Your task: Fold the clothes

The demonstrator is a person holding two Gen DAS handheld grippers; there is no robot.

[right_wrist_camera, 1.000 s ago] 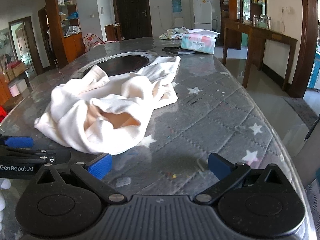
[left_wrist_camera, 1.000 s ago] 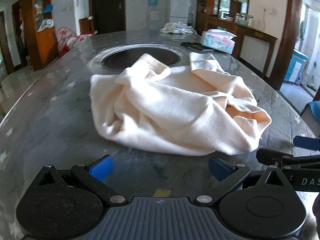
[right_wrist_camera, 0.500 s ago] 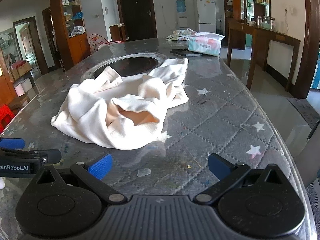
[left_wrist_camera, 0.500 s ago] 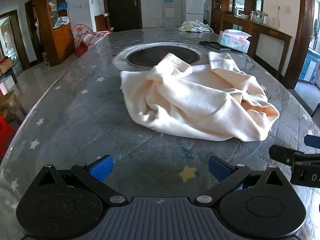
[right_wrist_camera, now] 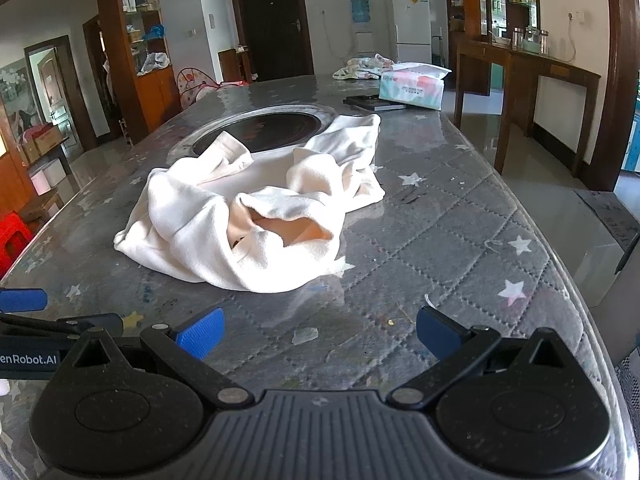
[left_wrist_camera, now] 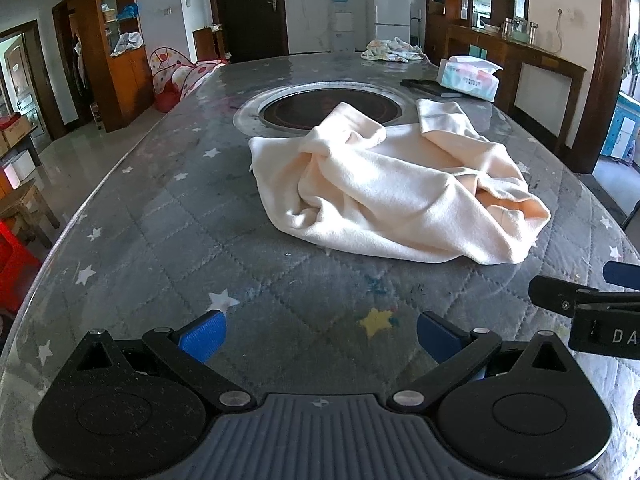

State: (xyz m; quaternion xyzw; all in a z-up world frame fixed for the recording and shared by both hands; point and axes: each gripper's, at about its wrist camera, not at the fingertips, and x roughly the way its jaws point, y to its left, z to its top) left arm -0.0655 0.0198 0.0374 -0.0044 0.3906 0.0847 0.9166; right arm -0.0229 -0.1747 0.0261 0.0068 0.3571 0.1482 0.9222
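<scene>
A cream garment (left_wrist_camera: 392, 188) lies crumpled in a loose heap on the grey quilted table (left_wrist_camera: 168, 216), its far edge reaching the round dark inset (left_wrist_camera: 328, 106). Seen from the right wrist, the garment (right_wrist_camera: 248, 208) shows an open hem with a peach inside. My left gripper (left_wrist_camera: 320, 336) hovers open over the table's near end, well short of the cloth, with nothing between its blue pads. My right gripper (right_wrist_camera: 318, 334) is likewise open and empty, short of the cloth's near edge. Each gripper shows at the side of the other's view.
A tissue box (left_wrist_camera: 468, 78) and a flat black object (left_wrist_camera: 428, 86) sit at the far right of the table, with a bundle of patterned cloth (left_wrist_camera: 392, 50) at the far end. The table edges curve away left and right. A wooden side table (right_wrist_camera: 528, 80) stands to the right.
Both grippers have drawn back from the garment and shifted left, so more bare table lies ahead of them. The garment has not moved. Both stayed open.
</scene>
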